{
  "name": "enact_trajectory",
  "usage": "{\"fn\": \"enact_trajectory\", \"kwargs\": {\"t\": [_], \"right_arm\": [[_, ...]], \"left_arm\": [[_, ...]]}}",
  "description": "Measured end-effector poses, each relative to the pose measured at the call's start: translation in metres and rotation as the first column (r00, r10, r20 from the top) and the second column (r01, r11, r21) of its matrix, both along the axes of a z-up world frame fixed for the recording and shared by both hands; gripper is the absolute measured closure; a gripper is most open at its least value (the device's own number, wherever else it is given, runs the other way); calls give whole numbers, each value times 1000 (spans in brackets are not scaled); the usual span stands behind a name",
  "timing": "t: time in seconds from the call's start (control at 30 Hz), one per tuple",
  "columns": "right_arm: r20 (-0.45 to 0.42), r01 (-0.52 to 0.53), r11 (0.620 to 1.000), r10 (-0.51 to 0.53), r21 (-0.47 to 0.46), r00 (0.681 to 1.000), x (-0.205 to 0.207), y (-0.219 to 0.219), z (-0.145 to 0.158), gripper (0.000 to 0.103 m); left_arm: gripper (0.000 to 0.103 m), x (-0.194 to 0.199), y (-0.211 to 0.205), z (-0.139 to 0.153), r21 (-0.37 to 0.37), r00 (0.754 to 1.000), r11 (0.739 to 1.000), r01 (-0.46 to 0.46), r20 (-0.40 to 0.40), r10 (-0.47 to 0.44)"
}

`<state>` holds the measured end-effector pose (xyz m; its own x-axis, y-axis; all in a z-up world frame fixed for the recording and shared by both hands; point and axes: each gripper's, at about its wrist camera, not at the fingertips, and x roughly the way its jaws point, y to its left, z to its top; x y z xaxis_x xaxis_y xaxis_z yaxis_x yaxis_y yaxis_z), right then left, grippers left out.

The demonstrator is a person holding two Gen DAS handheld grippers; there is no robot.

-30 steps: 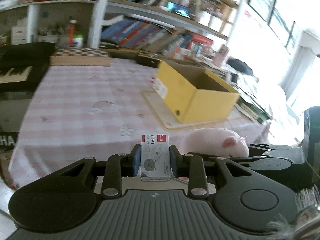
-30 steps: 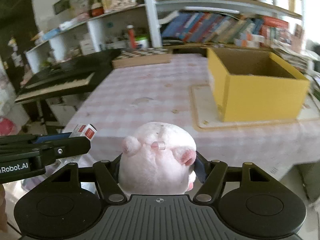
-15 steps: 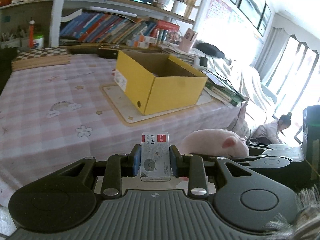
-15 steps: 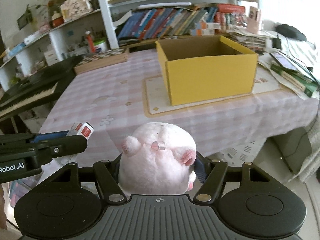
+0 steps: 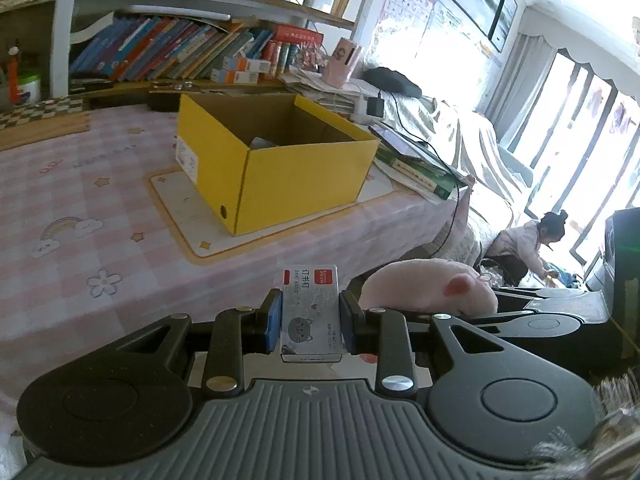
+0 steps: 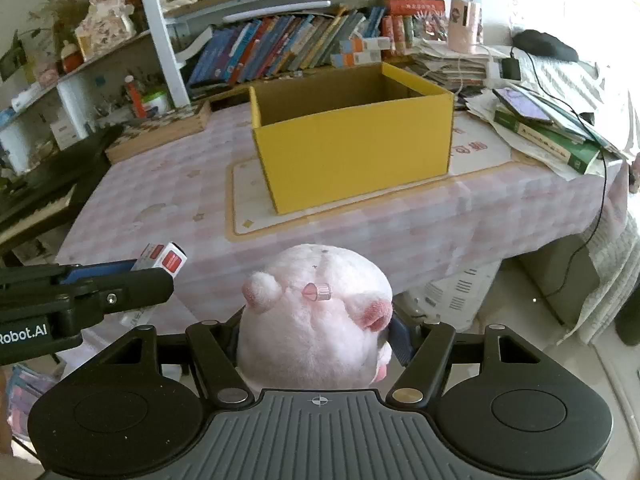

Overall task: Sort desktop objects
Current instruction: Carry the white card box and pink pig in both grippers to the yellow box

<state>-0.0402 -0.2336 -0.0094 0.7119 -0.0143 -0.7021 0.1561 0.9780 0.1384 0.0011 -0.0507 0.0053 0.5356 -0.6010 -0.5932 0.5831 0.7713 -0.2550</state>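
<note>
Since a second ago we have swung both grippers round toward the yellow cardboard box (image 5: pixel 276 168), which now sits nearer the middle of both views and shows more of its inside; the black keyboard has slid to the left edge of the right wrist view.

Our left gripper (image 5: pixel 310 320) is clamped on a small staple box (image 5: pixel 310 314), its blue pads pressing the two narrow sides, the grey cat print facing us and the red label at the top. Our right gripper (image 6: pixel 316 340) is closed about halfway on a pink plush toy (image 6: pixel 314 316), which bulges out above the fingers.

Both held things hang off the near edge of the table (image 6: pixel 160 208), not over its pink checked cloth. The two grippers sit side by side, the staple box (image 6: pixel 162 258) just left of the plush toy.

The yellow cardboard box stands open on a pale mat (image 5: pixel 180 216) toward the table's right edge. Something grey lies inside it; we cannot tell what. A stack of books (image 6: pixel 552 144) rests at the right corner beyond the box.
</note>
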Motion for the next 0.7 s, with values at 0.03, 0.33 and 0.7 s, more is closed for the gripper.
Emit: {"fn": "enact_trajectory", "kwargs": {"t": [0.03,0.33,0.7], "right_arm": [[-2,3,1000,-3,1,1000,1,-3,0,35],[-18,20,1000,-19,9,1000,15,-36,-3,35],[-40,-26,999,27,21,999,45,-75,-7,35]], "left_arm": [[76,2,-4,0,1,1000,1000,5,-1,-5],[76,18,-40,-4,13,999,999,32,-17,-32],[76,39,-84,-5,23,1000,1000,16,-22,-16]]}}
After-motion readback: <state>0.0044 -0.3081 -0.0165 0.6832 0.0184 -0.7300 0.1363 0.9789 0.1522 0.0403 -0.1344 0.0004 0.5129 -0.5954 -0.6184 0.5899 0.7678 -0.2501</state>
